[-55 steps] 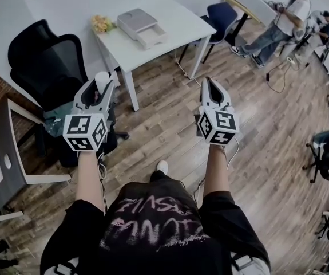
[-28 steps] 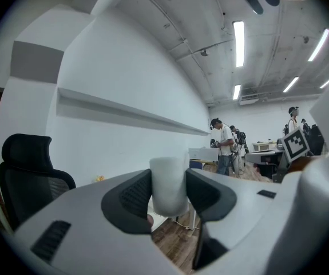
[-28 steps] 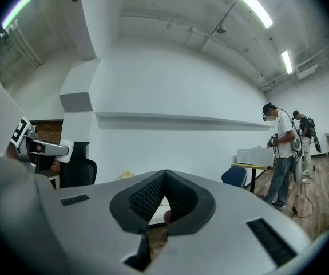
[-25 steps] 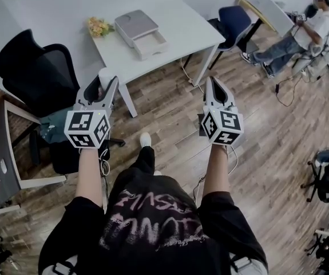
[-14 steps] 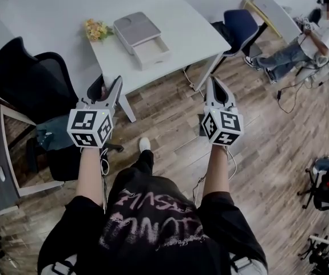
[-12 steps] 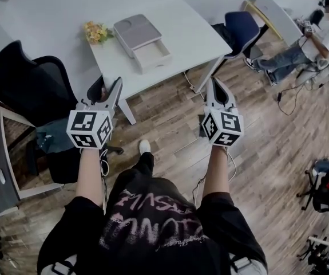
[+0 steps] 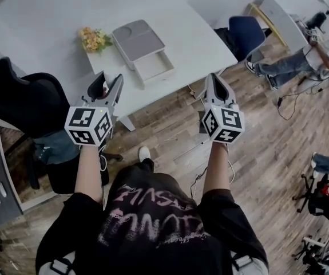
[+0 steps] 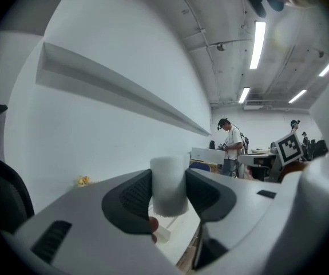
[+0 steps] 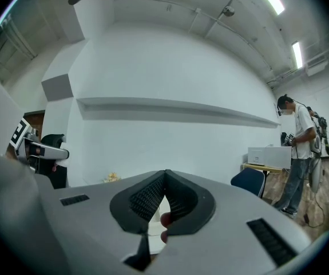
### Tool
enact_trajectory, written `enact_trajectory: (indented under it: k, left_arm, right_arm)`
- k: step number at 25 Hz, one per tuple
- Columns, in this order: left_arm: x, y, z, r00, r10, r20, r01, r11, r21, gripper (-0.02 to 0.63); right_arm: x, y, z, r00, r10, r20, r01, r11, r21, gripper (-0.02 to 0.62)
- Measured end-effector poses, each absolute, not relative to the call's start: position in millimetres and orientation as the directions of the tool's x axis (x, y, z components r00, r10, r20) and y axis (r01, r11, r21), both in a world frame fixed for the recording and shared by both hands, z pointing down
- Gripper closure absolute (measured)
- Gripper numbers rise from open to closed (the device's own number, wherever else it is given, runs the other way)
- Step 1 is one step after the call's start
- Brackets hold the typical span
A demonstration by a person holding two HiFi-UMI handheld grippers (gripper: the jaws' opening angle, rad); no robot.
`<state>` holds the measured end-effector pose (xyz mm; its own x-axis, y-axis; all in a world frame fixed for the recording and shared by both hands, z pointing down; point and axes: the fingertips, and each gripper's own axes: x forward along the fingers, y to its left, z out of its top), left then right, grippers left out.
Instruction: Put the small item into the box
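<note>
- white rectangular table [image 7: 204, 44]: could get bumped on approach
- grey plastic box [image 7: 135, 39], drawer open: drawer is easily missed
- right gripper [image 9: 164, 179]: clamped together, nothing held
- left gripper [image 7: 110, 82]: small white cylinder [image 8: 169, 182] is pinched, well short of the box; could be dropped if the grip is eased early

The small item [image 8: 169, 185] is a white, matte cylinder. It stands upright in the air between the jaws of the left gripper [image 7: 111, 80], pressed on 2 sides. The box [image 7: 134, 38] is grey-topped and sits on the white worktop [image 7: 198, 36], with its 1 drawer [image 7: 155, 67] pulled out.
</note>
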<state>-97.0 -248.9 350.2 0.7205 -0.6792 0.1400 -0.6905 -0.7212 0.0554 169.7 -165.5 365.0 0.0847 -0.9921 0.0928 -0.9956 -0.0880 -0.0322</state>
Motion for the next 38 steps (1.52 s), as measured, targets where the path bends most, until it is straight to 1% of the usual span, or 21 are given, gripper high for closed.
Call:
enact_trajectory:
  k: [3, 10, 18, 31, 38]
  left_arm:
    - [-91, -267, 347, 0.741, -0.660, 0.123, -0.670, -0.738, 0.078, 0.429]
    - [-82, -291, 345, 0.763, -0.635, 0.121, -0.645, -0.761, 0.070, 0.430]
    - [-67, -309, 346, 0.774, -0.613, 0.157, -0.629, -0.773, 0.085, 0.430]
    - [-23, -368, 356, 0.637, -0.746, 0.195, -0.766, -0.641, 0.053, 0.428]
    - [3, -388, 362, 0.582, -0.787, 0.204, -0.808, -0.589, 0.029, 0.426]
  right_arm:
    - [173, -184, 361, 0.091, -0.991, 0.097, -0.995, -0.094, -0.026, 0.584]
    - [174, -213, 355, 0.097, -0.990, 0.107, -0.995, -0.097, 0.005, 0.584]
    - [181, -248, 355, 0.054, -0.993, 0.109, -0.998, -0.057, -0.020, 0.584]
    - [224, -338, 364, -0.121, -0.985, 0.126, -0.993, 0.119, -0.018, 0.584]
    - [247, -378, 374, -0.194, -0.972, 0.134, -0.981, 0.192, -0.032, 0.584]
